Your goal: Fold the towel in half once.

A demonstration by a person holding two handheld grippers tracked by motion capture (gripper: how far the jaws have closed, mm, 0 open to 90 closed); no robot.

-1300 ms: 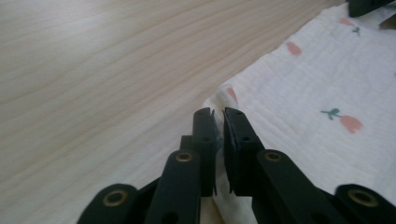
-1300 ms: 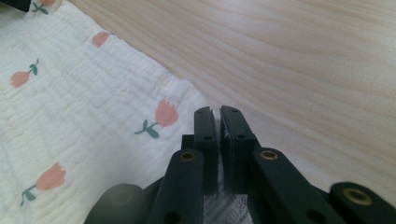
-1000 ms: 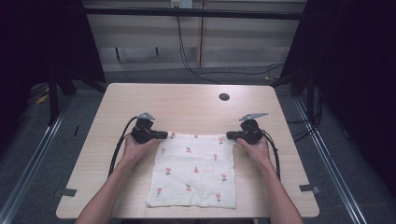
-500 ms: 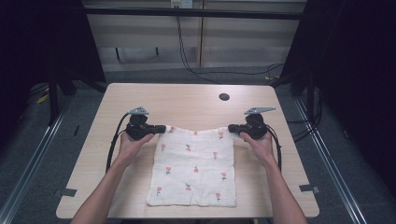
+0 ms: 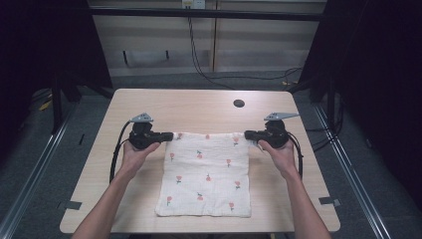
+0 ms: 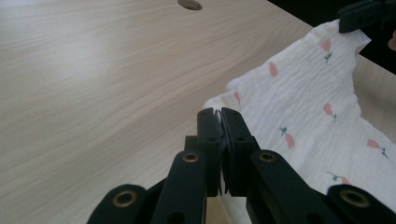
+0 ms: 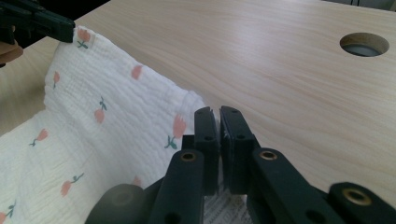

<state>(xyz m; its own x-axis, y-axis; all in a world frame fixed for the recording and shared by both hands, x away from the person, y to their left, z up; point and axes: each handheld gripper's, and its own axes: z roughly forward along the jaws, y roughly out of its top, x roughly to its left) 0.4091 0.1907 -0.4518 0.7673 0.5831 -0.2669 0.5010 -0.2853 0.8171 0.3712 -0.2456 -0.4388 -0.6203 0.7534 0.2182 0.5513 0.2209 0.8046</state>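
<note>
Looking down from the high view: a white cloth (image 5: pixel 206 174) printed with small red flowers lies spread on the light wooden table (image 5: pixel 199 107), its near edge close to the person's side of the table. The left gripper (image 5: pixel 168 136) grips the cloth's far left corner and the right gripper (image 5: pixel 249 135) its far right corner, each held in a hand, the forearms coming in from the bottom. The far edge of the cloth runs straight between the two grippers. A round cable hole (image 5: pixel 239 103) sits in the tabletop beyond the cloth, toward the right. Left gripper view: the jaws of the left gripper (image 6: pixel 219 112) are pressed together on a corner of the cloth (image 6: pixel 308 98), a sliver of fabric showing between the tips. The cloth stretches away, raised off the wood, to the right gripper (image 6: pixel 355 16) at the top right, which pinches the other corner. The cable hole (image 6: pixel 189 4) shows at the top edge. Right gripper view: the jaws of the right gripper (image 7: pixel 218 113) are closed on the cloth (image 7: pixel 93 126), fabric visible just under the tips. The left gripper (image 7: pixel 51 25) clamps the opposite corner at the top left. The cable hole (image 7: pixel 364 44) lies at upper right.
</note>
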